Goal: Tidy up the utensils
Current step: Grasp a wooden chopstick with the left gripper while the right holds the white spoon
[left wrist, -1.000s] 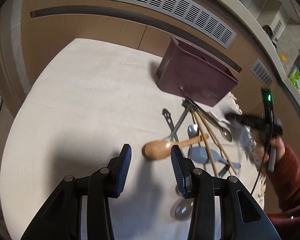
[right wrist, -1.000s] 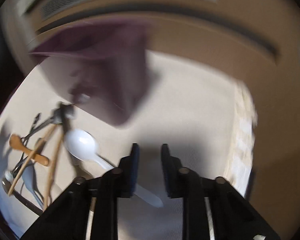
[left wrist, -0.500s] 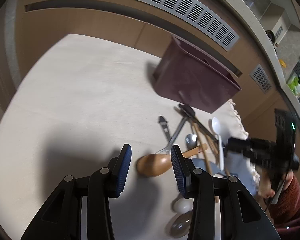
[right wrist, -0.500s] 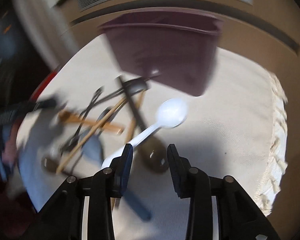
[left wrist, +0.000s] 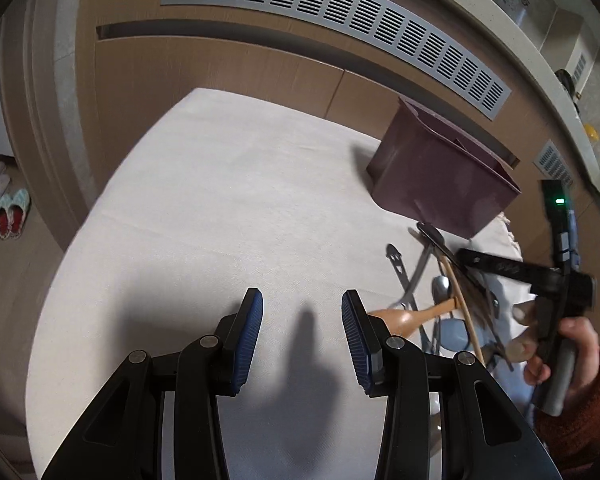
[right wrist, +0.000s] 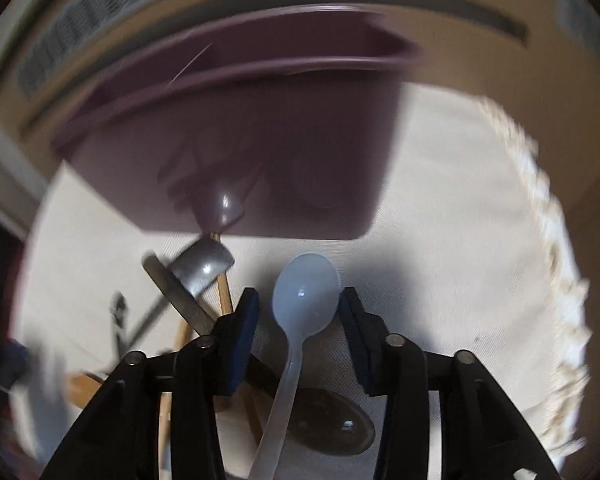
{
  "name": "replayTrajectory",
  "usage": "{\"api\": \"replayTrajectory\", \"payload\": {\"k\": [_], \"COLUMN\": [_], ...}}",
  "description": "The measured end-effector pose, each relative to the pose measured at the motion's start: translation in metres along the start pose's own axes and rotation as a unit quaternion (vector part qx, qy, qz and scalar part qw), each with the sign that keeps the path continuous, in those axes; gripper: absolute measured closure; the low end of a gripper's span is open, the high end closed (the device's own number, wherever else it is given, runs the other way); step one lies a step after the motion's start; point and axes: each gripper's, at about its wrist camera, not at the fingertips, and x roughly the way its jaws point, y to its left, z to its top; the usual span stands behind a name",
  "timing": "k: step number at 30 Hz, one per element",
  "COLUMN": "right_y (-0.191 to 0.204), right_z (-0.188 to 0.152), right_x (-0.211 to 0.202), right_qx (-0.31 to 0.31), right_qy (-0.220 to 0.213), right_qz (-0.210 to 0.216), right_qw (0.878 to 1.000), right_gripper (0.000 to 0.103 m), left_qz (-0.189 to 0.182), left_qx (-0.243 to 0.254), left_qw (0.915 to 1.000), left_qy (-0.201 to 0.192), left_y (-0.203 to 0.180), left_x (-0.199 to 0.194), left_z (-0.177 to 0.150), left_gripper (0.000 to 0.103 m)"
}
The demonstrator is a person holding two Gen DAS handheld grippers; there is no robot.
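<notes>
White plastic spoon (right wrist: 305, 300), one, between open right claw (right wrist: 298, 312) pads.

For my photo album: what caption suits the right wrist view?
Open right gripper straddles a white plastic spoon before a purple bin.

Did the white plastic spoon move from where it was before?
Yes. The white plastic spoon now lies nearer the maroon bin with its bowl between the right gripper's fingers, which have just been opening.
</notes>
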Motion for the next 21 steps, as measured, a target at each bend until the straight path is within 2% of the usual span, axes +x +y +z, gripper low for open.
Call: {"api": "replayTrajectory", "payload": {"k": [1, 2, 6, 9, 11, 14, 16, 17, 20, 21], "right_y": [0.007, 0.009, -0.003, -0.019, -0.031, -0.048, -0.052, -0.048, -0.056, -0.056], "right_z": [-0.001, -0.001, -0.006, -0.015, -0.024, -0.037, -0.046, -0.066, -0.078, -0.078], "right_x": [0.000, -0.001, -0.020, -0.041, -0.053, -0.071, -0.081, -0.080, -0.089, -0.087], "right_qx": [-0.022, -0.031, -0.048, -0.056, -0.049, -0.037, -0.031, -0.030, -0.027, -0.027], "right_qy": [-0.003, -0.008, -0.032, -0.056, -0.065, -0.079, -0.094, -0.103, -0.117, -0.118], "right_qz": [-0.017, -0.022, 0.000, -0.018, -0.013, 0.000, 0.002, 0.000, 0.006, 0.009], "right_qw": [1.000, 0.999, 0.998, 0.997, 0.997, 0.996, 0.995, 0.994, 0.993, 0.993], "right_gripper": [0.064, 0.073, 0.074, 0.074, 0.074, 0.074, 0.074, 0.074, 0.074, 0.074], "left_qz": [-0.010, -0.020, -0.066, -0.091, -0.106, -0.096, -0.070, -0.055, -0.009, -0.003], "left_qx": [-0.002, -0.003, -0.001, 0.018, 0.048, 0.078, 0.101, 0.109, 0.131, 0.136], "left_qw": [0.9999, 0.9998, 0.9973, 0.9944, 0.9915, 0.9893, 0.9886, 0.9883, 0.9849, 0.9834], "left_qy": [0.004, 0.007, 0.034, 0.051, 0.060, 0.077, 0.087, 0.091, 0.113, 0.120], "left_y": [0.000, -0.002, -0.017, -0.044, -0.076, -0.115, -0.139, -0.146, -0.160, -0.162], "left_x": [0.001, 0.001, 0.006, 0.014, 0.024, 0.044, 0.064, 0.073, 0.101, 0.107], "left_z": [-0.001, -0.003, -0.008, -0.004, 0.003, 0.008, 0.011, 0.013, 0.022, 0.024], "left_gripper": [0.061, 0.061, 0.061, 0.061, 0.061, 0.061, 0.063, 0.068, 0.081, 0.082]}}
